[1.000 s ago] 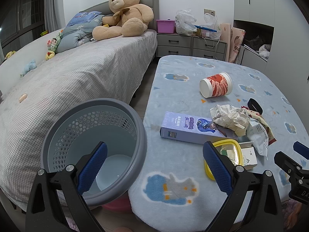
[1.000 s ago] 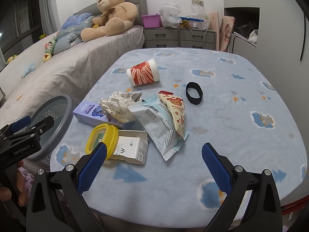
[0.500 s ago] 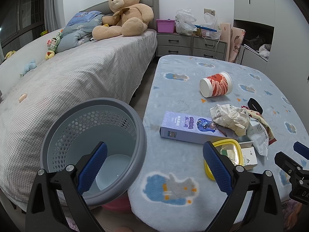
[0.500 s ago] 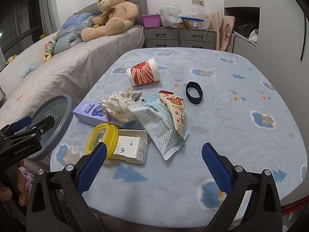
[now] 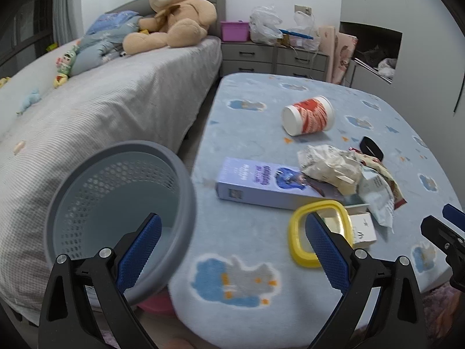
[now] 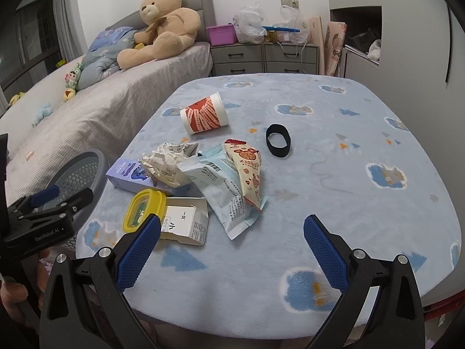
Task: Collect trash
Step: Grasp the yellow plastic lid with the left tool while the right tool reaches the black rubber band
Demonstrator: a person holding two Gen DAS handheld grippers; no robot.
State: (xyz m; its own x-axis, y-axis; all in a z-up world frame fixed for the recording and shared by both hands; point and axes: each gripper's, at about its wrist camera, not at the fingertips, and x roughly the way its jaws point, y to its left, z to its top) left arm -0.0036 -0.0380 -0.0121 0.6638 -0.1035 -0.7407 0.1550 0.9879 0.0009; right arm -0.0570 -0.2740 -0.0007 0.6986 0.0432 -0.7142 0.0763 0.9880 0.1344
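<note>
Between the right gripper (image 6: 231, 240)'s wide-spread blue fingers (image 6: 139, 250), rough with a knurled grip texture, stretched the fleecy, matt blanket (image 6: 334, 174) over the table. Ahead and left of that claw lay crumpled paper (image 6: 165, 163), glossy plastic snack wrappers (image 6: 226, 192), a matt white cardboard carton (image 6: 186, 224) and a smooth yellow plastic lid (image 6: 144, 209). Beyond them lay a paper cup (image 6: 205, 116). Left of the left gripper (image 5: 231, 240), the perforated grey plastic basket (image 5: 116, 200) looked smooth and dull.
</note>
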